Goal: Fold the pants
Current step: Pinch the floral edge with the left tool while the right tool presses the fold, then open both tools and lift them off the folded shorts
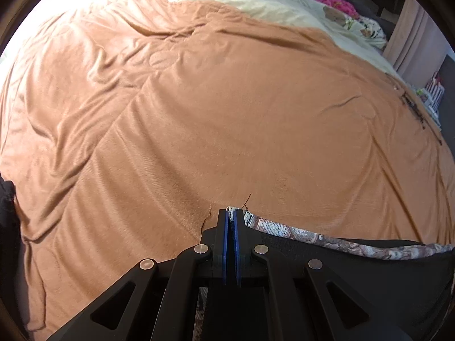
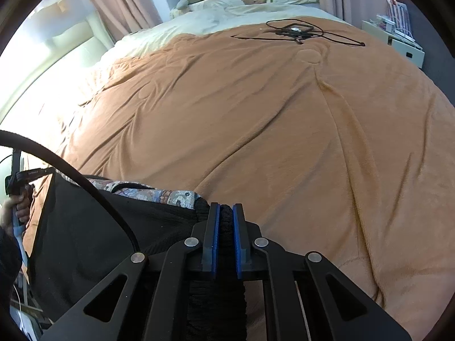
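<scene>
Black pants [image 2: 93,227] with a patterned waistband lining stretch along the near edge of the orange bedspread [image 1: 227,113], long axis running 9 to 3 o'clock. Left tool [image 1: 231,213] is clamped on one end, right tool [image 2: 226,207] on the bunched black cloth.
</scene>
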Motion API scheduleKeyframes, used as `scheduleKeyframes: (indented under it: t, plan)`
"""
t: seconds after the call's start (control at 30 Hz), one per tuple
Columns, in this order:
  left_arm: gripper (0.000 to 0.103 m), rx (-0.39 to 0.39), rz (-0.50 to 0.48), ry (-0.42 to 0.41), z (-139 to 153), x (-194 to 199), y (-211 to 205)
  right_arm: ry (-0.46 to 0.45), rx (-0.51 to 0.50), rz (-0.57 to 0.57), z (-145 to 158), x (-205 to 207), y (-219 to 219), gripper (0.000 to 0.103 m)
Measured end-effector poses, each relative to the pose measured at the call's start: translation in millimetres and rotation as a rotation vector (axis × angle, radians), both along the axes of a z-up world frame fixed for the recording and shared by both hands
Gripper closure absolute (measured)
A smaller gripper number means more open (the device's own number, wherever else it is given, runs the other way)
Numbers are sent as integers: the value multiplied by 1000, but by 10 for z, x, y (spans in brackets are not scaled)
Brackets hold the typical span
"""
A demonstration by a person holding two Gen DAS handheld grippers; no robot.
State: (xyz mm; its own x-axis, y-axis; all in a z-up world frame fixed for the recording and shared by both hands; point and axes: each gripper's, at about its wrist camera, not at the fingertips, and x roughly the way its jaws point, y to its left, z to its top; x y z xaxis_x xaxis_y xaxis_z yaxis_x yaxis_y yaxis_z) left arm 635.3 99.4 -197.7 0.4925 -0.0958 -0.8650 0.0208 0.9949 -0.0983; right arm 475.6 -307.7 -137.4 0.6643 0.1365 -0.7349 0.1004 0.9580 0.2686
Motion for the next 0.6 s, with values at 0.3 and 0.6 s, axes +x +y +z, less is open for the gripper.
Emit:
scheduleKeyframes:
  t: [0.3,0.6]
  plan:
    - [81,12,21,64,-80,-20,29,78,-24,-19,-138,203,89,93]
    - [62,-26,30,11,368,-764,277,-28,-12,9,350,-196,202,57]
